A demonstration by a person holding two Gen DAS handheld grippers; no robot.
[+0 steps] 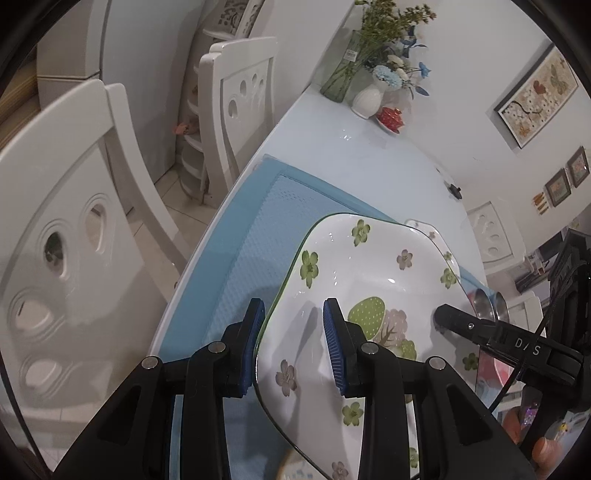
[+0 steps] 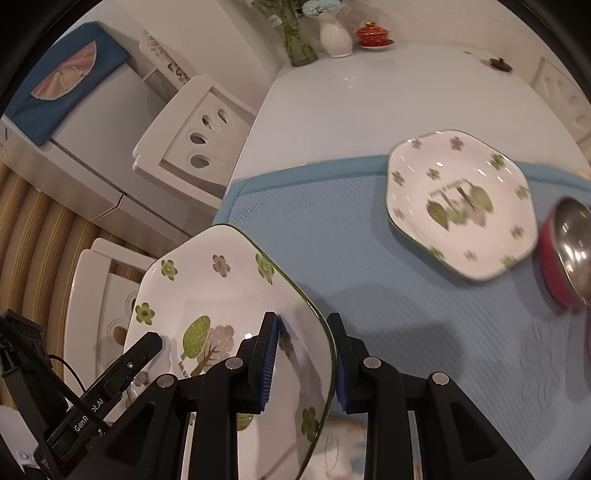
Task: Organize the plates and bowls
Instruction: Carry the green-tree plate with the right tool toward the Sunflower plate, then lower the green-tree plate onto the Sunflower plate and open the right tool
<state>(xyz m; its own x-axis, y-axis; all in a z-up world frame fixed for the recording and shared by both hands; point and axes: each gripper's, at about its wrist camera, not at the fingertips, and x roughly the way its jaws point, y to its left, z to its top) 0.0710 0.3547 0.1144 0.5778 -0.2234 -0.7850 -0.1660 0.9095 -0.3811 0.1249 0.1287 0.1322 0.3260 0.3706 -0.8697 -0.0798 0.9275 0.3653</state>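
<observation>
A white hexagonal plate with green and pink flowers (image 1: 369, 273) hangs tilted above the blue mat (image 1: 251, 236), held from both sides. My left gripper (image 1: 293, 310) is shut on its left rim. My right gripper (image 2: 303, 319) is shut on the opposite rim of the same plate (image 2: 221, 295). One finger (image 1: 458, 321) of the right gripper shows across the plate in the left wrist view. A second matching plate (image 2: 458, 203) lies flat on the mat (image 2: 332, 240). A red bowl with a steel inside (image 2: 569, 251) sits right of it.
The mat covers the near part of a white table (image 2: 369, 92). At the table's far end stand a glass vase (image 2: 299, 48), a white vase (image 2: 334, 37) and a red lidded cup (image 2: 373, 35). White chairs (image 1: 240, 96) line the left side.
</observation>
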